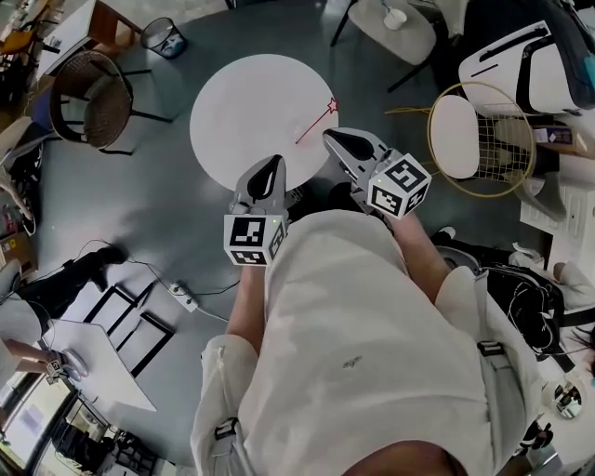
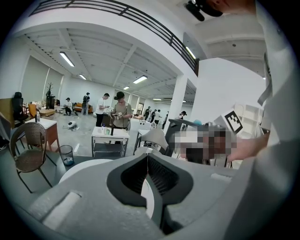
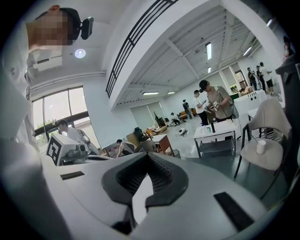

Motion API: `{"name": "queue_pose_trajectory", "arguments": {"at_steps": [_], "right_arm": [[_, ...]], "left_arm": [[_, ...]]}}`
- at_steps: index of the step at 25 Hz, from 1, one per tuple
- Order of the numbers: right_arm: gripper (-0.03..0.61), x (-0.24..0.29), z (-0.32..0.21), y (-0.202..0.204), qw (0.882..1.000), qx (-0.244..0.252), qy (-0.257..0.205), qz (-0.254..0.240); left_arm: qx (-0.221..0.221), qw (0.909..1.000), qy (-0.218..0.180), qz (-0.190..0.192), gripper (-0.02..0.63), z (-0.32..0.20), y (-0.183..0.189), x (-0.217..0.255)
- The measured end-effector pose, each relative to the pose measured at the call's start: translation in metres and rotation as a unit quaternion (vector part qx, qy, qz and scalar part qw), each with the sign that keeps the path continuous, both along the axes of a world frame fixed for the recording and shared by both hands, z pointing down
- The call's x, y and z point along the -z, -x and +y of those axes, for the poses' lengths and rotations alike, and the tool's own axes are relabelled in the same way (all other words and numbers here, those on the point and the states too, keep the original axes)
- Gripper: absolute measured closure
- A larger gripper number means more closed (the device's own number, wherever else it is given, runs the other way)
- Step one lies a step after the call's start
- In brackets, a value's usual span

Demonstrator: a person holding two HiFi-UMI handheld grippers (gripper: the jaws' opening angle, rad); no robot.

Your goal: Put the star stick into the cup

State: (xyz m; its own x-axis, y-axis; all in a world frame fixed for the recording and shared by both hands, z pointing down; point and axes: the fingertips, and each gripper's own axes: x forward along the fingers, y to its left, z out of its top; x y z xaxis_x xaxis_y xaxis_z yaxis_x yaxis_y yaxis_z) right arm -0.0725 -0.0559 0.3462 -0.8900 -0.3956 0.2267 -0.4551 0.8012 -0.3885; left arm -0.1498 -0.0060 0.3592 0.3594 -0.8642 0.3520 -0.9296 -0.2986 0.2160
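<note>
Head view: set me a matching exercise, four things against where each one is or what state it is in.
1. star stick
2. cup
3. left gripper
4. bin

A. on a chair seat
B. shut, empty
C. on the floor
D. on the round table

Pairs: 1-D; 2-A; 3-B; 4-C

Round table (image 1: 244, 107): ahead of the person, centre.
Star stick (image 1: 314, 125): on the table, at its right edge.
Left gripper (image 1: 272, 164): over the table's near edge.
Right gripper (image 1: 331, 138): just right of the stick's near end.
Wicker chair (image 1: 90, 99): left of the table.
Wire chair (image 1: 476, 139): right of the table.
</note>
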Motion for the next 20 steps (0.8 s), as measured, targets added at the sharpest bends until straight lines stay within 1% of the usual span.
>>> {"name": "queue_pose_trajectory", "arguments": {"at_steps": [5,9,13,20], "right_arm": [[0.569,0.007,0.006,-0.015,1.0,0.004,-0.003,-0.005],[0.569,0.01,0.013,-0.037,1.0,0.006,-0.007,0.008],[0.57,0.01,0.019,-0.069,1.0,-0.004,-0.006,0.01],[0.57,-0.005,0.055,-0.13,1.0,-0.024,0.016,0.013]], "left_arm": [[0.016,0.9998,-0.009,-0.001,0.601,0.008,-0.008,0.007],[0.018,0.9997,-0.015,0.004,0.601,0.012,-0.025,0.016],[0.01,0.9999,-0.002,0.004,0.603,0.019,-0.055,0.01],[-0.006,1.0,0.004,-0.001,0.601,0.045,-0.106,0.01]]}}
